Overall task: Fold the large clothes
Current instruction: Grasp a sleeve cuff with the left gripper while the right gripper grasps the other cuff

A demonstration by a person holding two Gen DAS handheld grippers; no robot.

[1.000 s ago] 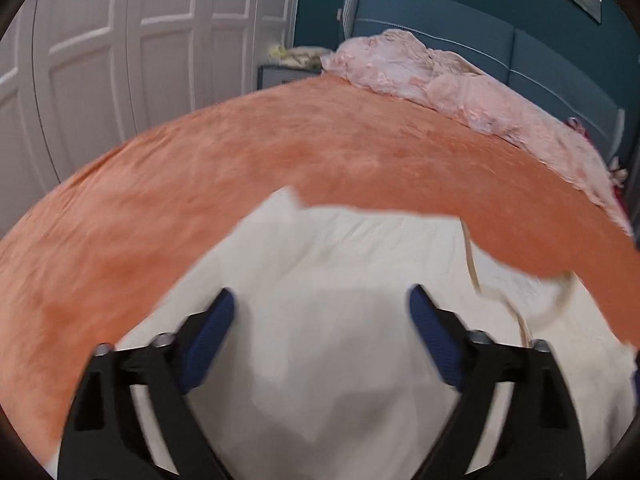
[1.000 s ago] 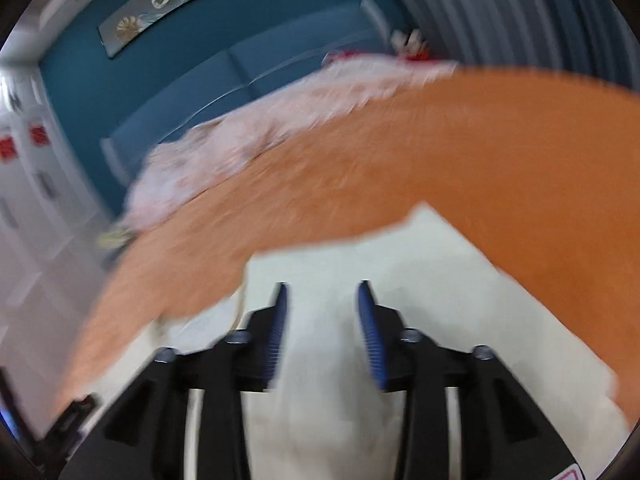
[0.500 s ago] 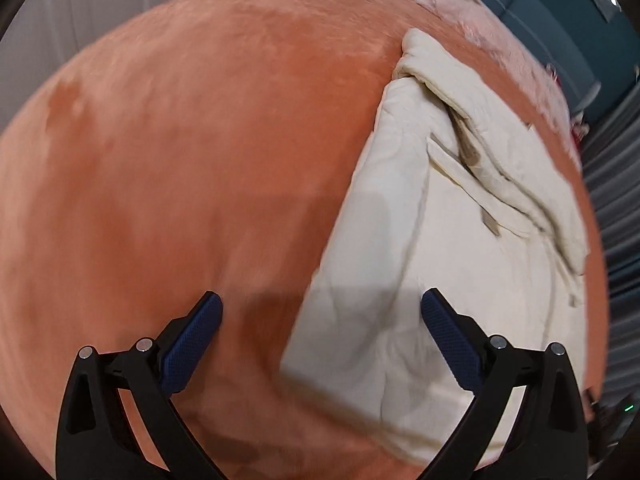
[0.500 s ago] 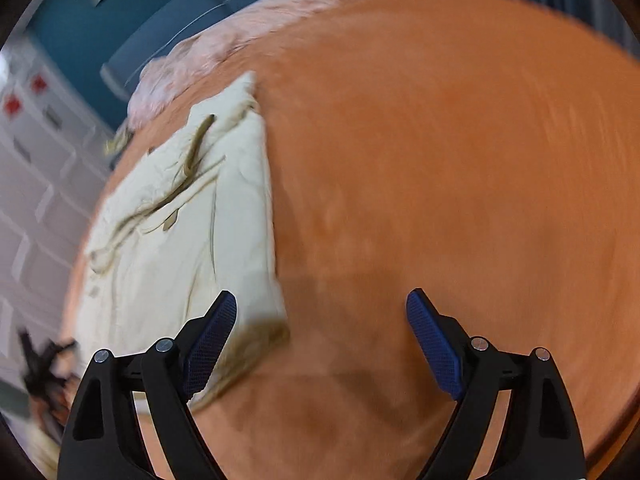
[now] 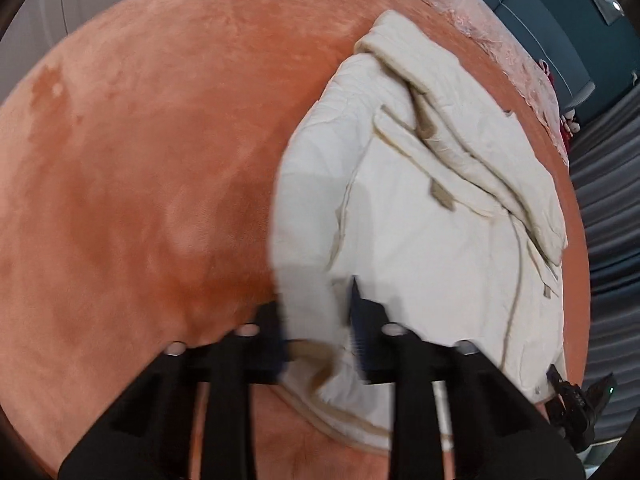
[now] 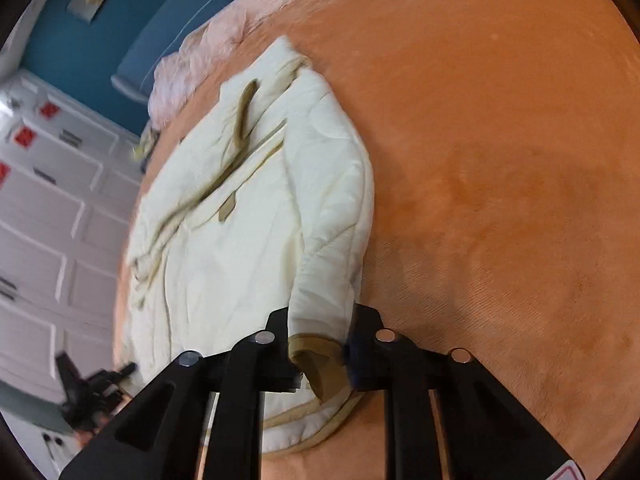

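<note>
1. Cream robe [image 5: 432, 208] spread lengthwise on orange plush bedspread [image 5: 140, 168], collar end far, hem end near; quilted-looking fabric, pale off-white, edged in tan piping.
2. Near the far end, folded lapels and a narrow belt strip [image 5: 404, 142] lying across the chest, with a small tan tab [image 5: 440, 196] beside them.
3. Left gripper [image 5: 320, 320]: jaws just closing, now clamped on the robe's near left cuff or corner, cloth bunched up between the blue pads.
4. Right gripper [image 6: 320, 344]: jaws likewise just closing, now pinching the near right sleeve end [image 6: 320, 356], its tan-trimmed opening gaping between the black fingers.
5. From the right wrist view, sleeve [image 6: 336, 240] running along the robe's right edge, puffed and lightly creased.
6. Tan-piped hem [image 6: 320, 428] curving just beneath the right gripper, on the bedspread.
7. Pink ruffled bedding [image 5: 500, 36] heaped at the far end, against a teal headboard [image 6: 172, 28]; white panelled wardrobe doors [image 6: 52, 220] at left.
</note>
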